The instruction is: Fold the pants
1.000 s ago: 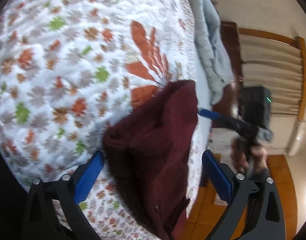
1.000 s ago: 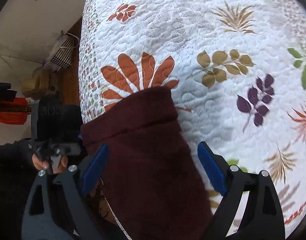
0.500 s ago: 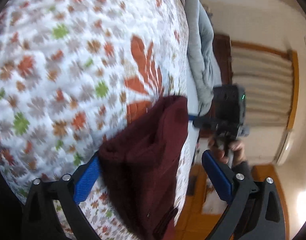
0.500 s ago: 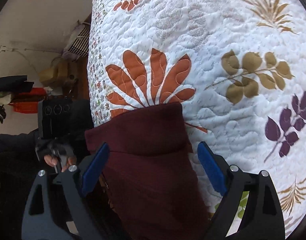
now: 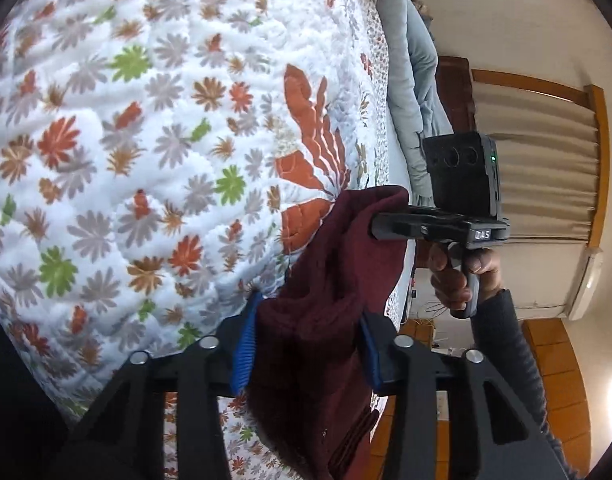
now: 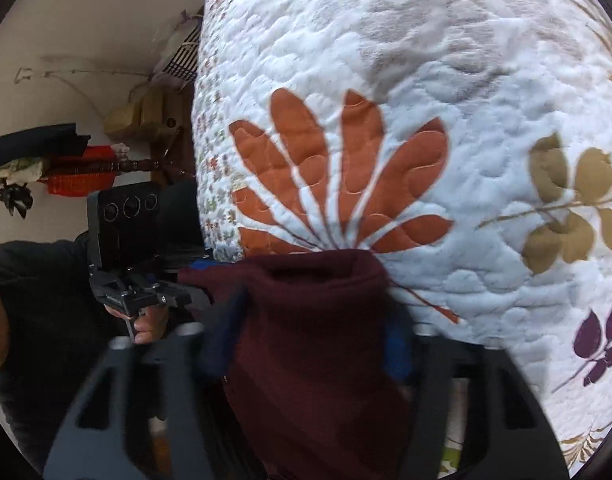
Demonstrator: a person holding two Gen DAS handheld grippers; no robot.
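The dark maroon pants (image 5: 338,280) hang over the edge of the quilted bed (image 5: 146,120). My left gripper (image 5: 306,352) is shut on a bunched fold of the pants; its blue pads press the cloth from both sides. In the right wrist view my right gripper (image 6: 314,340) is shut on the maroon pants (image 6: 318,320) near the cuffed end, which lies by an orange leaf print on the bed (image 6: 426,80). The right gripper also shows in the left wrist view (image 5: 390,226), its fingers on the cloth's far corner.
A grey blanket (image 5: 418,92) lies along the bed's far edge. A wooden headboard and beige curtain (image 5: 538,152) stand beyond it. Orange floor tiles (image 5: 554,380) lie below. In the right wrist view, clutter and a red basket (image 6: 78,172) stand by the wall.
Both grippers were open around the pants; now both have closed on the maroon cloth. The right gripper has moved in to the cloth's far corner.
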